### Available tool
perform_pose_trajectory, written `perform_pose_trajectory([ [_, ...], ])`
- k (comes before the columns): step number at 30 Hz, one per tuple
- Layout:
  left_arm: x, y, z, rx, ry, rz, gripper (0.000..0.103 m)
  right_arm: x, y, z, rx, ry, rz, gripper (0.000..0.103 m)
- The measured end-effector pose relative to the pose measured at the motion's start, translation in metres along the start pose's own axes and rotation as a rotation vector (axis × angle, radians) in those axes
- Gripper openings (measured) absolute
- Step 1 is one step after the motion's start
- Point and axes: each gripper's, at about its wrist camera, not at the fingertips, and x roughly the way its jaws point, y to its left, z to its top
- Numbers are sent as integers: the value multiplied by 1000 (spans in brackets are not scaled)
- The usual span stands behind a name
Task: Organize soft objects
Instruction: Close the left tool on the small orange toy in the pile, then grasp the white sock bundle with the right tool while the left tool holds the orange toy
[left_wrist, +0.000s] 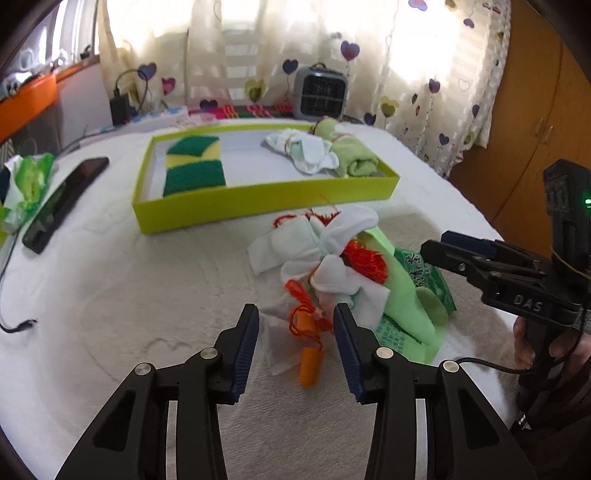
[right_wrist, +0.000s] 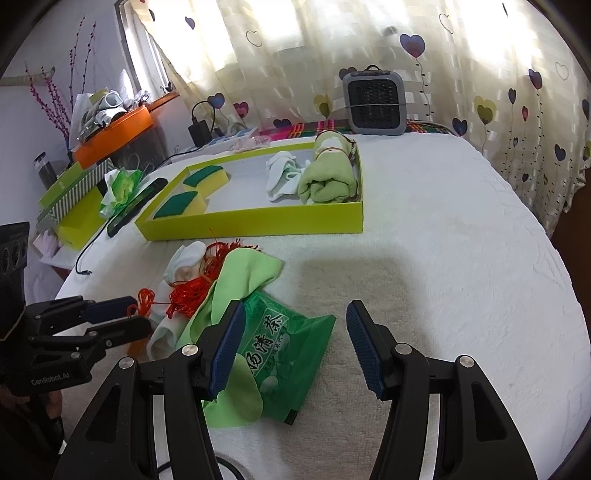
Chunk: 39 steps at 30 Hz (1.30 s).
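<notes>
Orange tube with red cord lies on the white-covered tabletop at the near edge of the mixed cloth pile, long axis running roughly away from the left wrist camera, between the left gripper jaws, which stand part open and not pressing it. Right gripper open, empty, over the green packet. Lime tray behind holds sponges and a rolled green towel.
</notes>
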Motion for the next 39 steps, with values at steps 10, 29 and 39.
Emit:
perform_pose_trajectory([
  [10, 14, -8, -1, 10, 42, -88, 27, -1, 2, 0, -3, -1, -2, 58],
  [29, -1, 26, -4, -93, 2, -93, 14, -7, 19, 5, -40, -15, 2, 58],
  [39, -11, 57, -10, -170, -10, -57, 14, -10, 47, 12, -101, -43, 51, 58],
])
